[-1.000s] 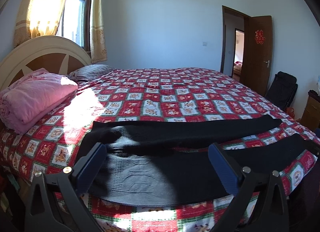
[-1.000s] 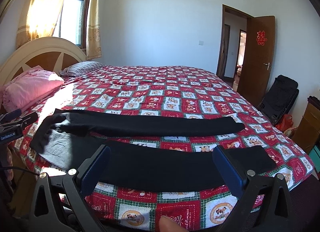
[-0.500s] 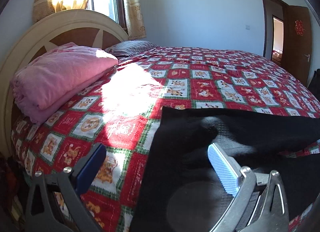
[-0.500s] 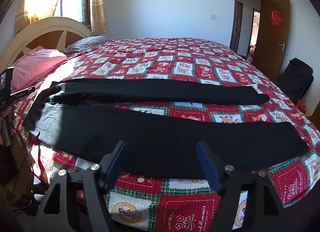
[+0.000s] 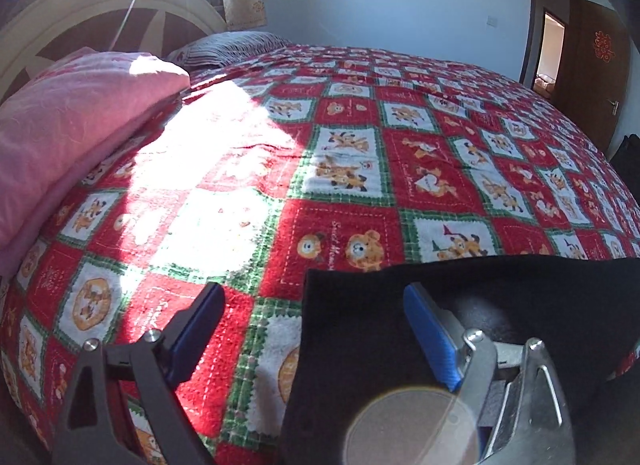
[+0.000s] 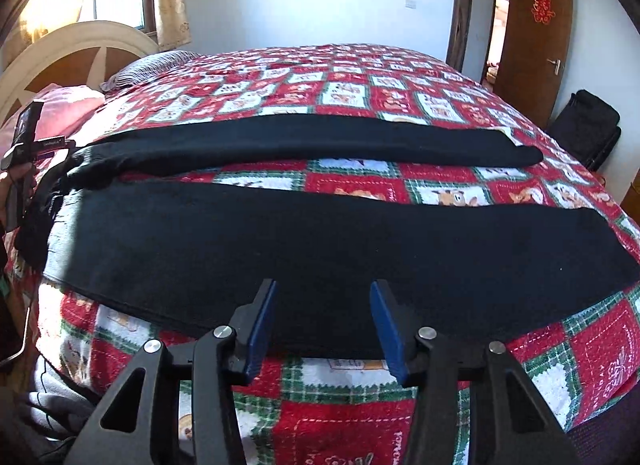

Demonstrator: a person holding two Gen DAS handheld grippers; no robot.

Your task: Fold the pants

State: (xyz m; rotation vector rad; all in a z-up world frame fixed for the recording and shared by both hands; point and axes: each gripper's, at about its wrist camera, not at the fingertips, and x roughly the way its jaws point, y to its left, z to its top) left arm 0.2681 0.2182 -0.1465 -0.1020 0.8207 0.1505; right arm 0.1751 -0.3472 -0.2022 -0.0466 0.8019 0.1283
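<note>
On a bed (image 6: 420, 77) covered with a red patchwork quilt, black pants (image 6: 304, 237) lie spread flat near the front edge, both legs stretched out to my right, the far leg (image 6: 320, 141) parted from the near one by a strip of quilt. My left tool (image 5: 312, 325) sits at the waistband corner (image 5: 336, 297) with its jaws wide apart, one finger over the quilt and the other over the cloth, gripping nothing. My right tool (image 6: 322, 321) hovers released at the near hem of the closer leg, midway along it, its jaws standing open on either side of the fabric edge. From here, I judge the chief risk to be a shallow bite: if either tool closes on only the top layer, the leg will peel apart as it is lifted and the fold will come out crooked. The left tool straddles the corner so loosely that it may also pinch the quilt along with the waistband, dragging the bedding. Uneven lifting between my two hands would skew the near leg across the far one, and the cloth close to the bed's edge could slide off.
</note>
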